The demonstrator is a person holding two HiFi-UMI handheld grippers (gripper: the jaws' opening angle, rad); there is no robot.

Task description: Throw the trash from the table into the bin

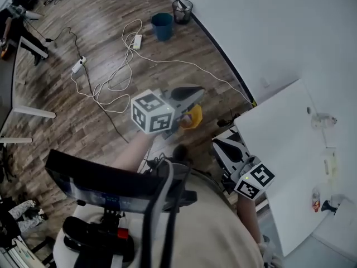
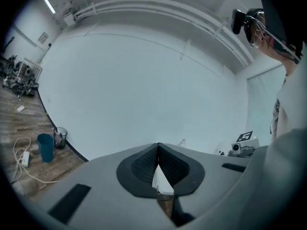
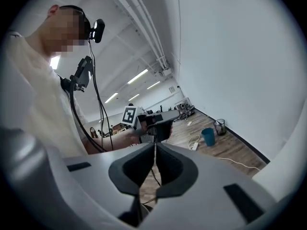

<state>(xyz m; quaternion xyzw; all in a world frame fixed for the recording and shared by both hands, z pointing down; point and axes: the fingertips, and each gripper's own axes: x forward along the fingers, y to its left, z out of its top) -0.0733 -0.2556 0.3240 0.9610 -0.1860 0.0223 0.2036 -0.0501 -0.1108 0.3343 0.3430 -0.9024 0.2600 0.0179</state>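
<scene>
Currently we hold the left gripper [image 2: 158, 158] fully closed on a piece of trash [image 1: 193, 118]. It shows yellow below the jaws in the head view and as a white sliver pinched between the pads in the left gripper view. The right gripper [image 3: 154, 159] is also closed, with nothing between its jaws. The held trash is off the table [image 1: 279, 149], over the wooden floor. It is well apart from the blue bin [image 1: 162, 25], which stands by the wall just beside a dark mesh bin [image 1: 182, 10]. We judge the step in hand to be the carry to the bin. The next move calls for bringing the left gripper above the bin opening, clear of the floor cables [image 1: 111, 77], then opening the jaws. Several small items [image 1: 323, 120] lie on the table; these may be further trash.
</scene>
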